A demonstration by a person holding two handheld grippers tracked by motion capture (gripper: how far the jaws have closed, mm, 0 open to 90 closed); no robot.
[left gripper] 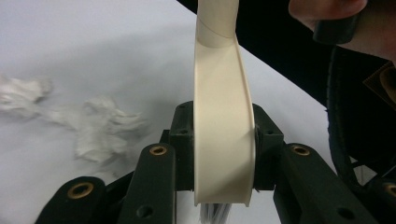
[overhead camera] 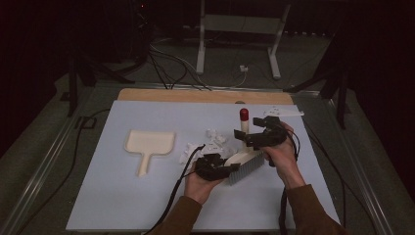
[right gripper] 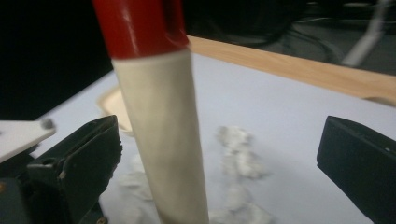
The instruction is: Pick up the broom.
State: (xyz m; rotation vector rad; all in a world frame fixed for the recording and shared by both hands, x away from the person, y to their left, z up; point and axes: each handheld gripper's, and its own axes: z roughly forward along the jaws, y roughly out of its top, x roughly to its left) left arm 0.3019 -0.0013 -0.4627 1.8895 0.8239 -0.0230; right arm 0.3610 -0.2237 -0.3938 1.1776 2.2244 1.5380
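**Brush clamped low, handle standing free between open jaws**

Here's the hand brush (overhead camera: 243,159), cream body, grey bristles, red cap on the end of its handle, and it is the centre of everything. The left gripper (overhead camera: 215,168) has it: in the left gripper view the two black jaws press on either side of the cream back of the brush (left gripper: 224,140), squeezed tight against it, with a tuft of bristles peeking out below the back. From above, that gripper sits at the near-left end of the brush head, the left hand (overhead camera: 198,185) behind it.

Now the right gripper (overhead camera: 258,134). It is up at the handle, just right of it in the high view. Its jaws stand wide apart. In the right gripper view the handle (right gripper: 161,140) rises between them, much closer to the left jaw than to the right one, and neither pad touches it. The red cap (right gripper: 140,25) tops the frame. So: the handle is between the tongs, not gripped.

The brush stands tilted on the white mat (overhead camera: 122,205), bristles down and towards the person, handle pointing up and away.

Crumpled white paper scraps (overhead camera: 208,143) lie just left of the brush, a loose scatter running towards the cream dustpan (overhead camera: 149,147), which rests flat well to the left of the brush, its handle pointing towards the person. In the left gripper view the scraps (left gripper: 100,128) lie left of the brush's back.
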